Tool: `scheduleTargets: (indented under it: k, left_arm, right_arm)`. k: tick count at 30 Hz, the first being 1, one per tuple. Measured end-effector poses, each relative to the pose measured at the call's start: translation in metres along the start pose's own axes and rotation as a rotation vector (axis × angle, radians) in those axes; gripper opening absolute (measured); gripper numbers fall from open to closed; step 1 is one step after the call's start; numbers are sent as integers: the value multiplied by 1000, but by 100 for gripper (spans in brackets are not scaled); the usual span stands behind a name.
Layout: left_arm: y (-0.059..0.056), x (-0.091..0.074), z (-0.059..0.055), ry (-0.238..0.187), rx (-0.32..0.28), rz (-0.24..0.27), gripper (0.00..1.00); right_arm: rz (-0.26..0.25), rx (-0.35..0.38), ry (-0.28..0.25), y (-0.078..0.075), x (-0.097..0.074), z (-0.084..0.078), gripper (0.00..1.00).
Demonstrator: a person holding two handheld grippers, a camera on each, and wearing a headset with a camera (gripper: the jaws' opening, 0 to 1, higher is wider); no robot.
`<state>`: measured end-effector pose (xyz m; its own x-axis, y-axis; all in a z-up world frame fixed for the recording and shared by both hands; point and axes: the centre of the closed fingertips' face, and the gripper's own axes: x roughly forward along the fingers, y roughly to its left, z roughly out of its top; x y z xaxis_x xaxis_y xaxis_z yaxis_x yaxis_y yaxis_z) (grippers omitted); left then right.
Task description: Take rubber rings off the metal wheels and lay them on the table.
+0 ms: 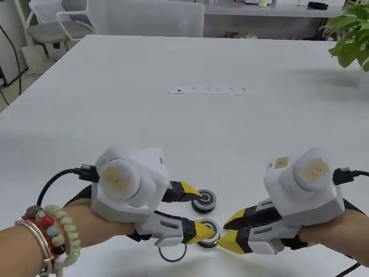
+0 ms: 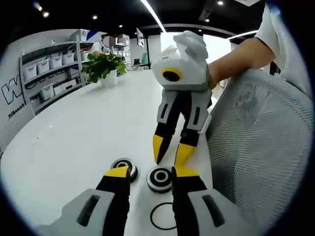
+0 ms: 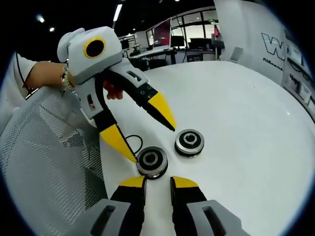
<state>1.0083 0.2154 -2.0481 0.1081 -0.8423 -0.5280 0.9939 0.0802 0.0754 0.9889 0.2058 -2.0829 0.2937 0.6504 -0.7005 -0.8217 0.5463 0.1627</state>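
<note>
**Two wheels on the white table**

My left gripper (image 1: 205, 209) stands wide open, one wheel (image 1: 209, 232) between its tips. My right gripper (image 1: 223, 229), jaws slightly apart and empty, points at it from 3 o'clock. A second wheel (image 1: 204, 200) sits at 12 o'clock and a loose rubber ring (image 1: 172, 252) at 8. The table (image 1: 173, 127) runs back to a plant (image 1: 350, 34) at 2 o'clock and a chair (image 1: 57, 17) at 11.

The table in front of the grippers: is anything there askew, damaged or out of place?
Nothing stands out. The near metal wheel and the far metal wheel lie flat on the white table. One loose rubber ring lies flat beside the left gripper. No damage shows.
</note>
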Motion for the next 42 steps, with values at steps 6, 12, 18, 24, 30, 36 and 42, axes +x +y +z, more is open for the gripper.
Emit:
scheduleTargets:
  k: [6, 12, 18, 24, 30, 36, 42]
  left_arm:
    - [0, 2, -4, 11, 18, 5, 20]
    - [-6, 5, -6, 16, 6, -17, 17]
    - [-12, 7, -12, 37, 6, -43, 11]
    - [-12, 7, -12, 24, -8, -42, 10]
    - [-12, 7, -12, 24, -16, -43, 10]
    - [-13, 6, -12, 23, -23, -48, 11]
    - [-14, 6, -12, 24, -18, -48, 10]
  right_arm:
    - [2, -11, 5, 1, 1, 0, 18]
    - [4, -40, 1, 4, 4, 1, 22]
    - [5, -50, -3, 5, 6, 2, 25]
    - [11, -62, -6, 8, 9, 4, 25]
    - [10, -70, -9, 8, 10, 4, 24]
    - [16, -70, -12, 10, 11, 4, 23]
    - [12, -75, -13, 9, 11, 4, 22]
